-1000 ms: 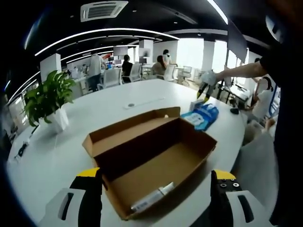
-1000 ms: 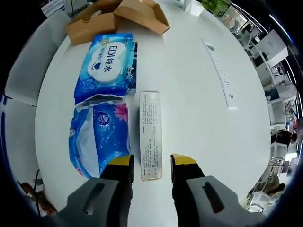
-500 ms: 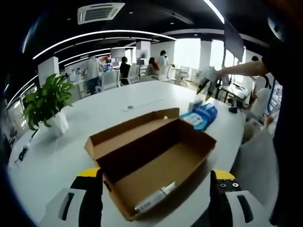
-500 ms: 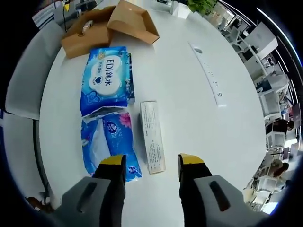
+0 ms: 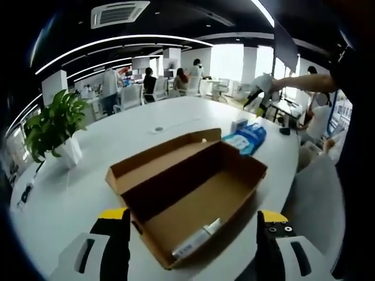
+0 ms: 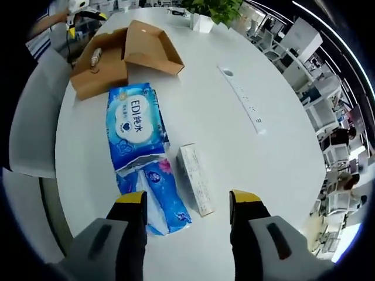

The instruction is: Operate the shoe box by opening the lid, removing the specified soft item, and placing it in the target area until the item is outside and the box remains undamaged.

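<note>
Brown cardboard shoe box (image 5: 193,202), lid open near the white table's (image 5: 70,193) edge, is being flanked by the wide-open, empty left gripper (image 5: 190,249), risking a crushed wall, while the empty right gripper (image 6: 187,219) is being held open above blue soft packs (image 6: 136,126).

The blue wet-wipe pack (image 6: 136,130) lying on the bench (image 6: 234,158) reads "EDI" with the characters "纯水" beside it. The slim white carton (image 6: 197,180) next to it carries lines of print too small to make out.
</note>
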Available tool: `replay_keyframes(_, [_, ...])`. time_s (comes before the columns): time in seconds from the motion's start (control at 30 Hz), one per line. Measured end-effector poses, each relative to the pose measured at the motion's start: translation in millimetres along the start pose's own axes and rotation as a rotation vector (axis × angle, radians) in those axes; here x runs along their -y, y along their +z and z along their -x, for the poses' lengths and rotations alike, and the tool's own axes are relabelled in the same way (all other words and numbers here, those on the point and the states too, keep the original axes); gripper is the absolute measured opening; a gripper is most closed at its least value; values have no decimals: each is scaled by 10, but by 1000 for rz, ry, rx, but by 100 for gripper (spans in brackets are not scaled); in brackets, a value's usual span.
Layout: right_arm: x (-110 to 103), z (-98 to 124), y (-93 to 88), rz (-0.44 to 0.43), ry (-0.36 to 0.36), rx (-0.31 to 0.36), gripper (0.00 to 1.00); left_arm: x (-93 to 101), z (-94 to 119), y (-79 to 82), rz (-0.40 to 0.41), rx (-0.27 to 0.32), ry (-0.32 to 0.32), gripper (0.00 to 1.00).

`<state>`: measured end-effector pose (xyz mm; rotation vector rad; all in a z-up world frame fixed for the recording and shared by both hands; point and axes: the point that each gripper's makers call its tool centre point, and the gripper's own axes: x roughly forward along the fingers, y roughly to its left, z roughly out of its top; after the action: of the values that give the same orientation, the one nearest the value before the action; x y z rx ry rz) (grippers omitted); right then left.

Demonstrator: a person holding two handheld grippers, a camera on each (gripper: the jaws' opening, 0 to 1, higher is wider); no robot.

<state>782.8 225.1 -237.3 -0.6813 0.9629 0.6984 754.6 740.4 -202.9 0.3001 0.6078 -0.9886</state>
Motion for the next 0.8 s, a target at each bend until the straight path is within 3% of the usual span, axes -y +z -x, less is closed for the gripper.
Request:
replay_keyframes(0.37, [-177,159,220,-115,-57,87,61,-92,37,6,-26,-15,-2,89])
replay_keyframes(0.8, [-417,449,352,-233,-138,192,70,-162,19,171,-89,-26,-41,87])
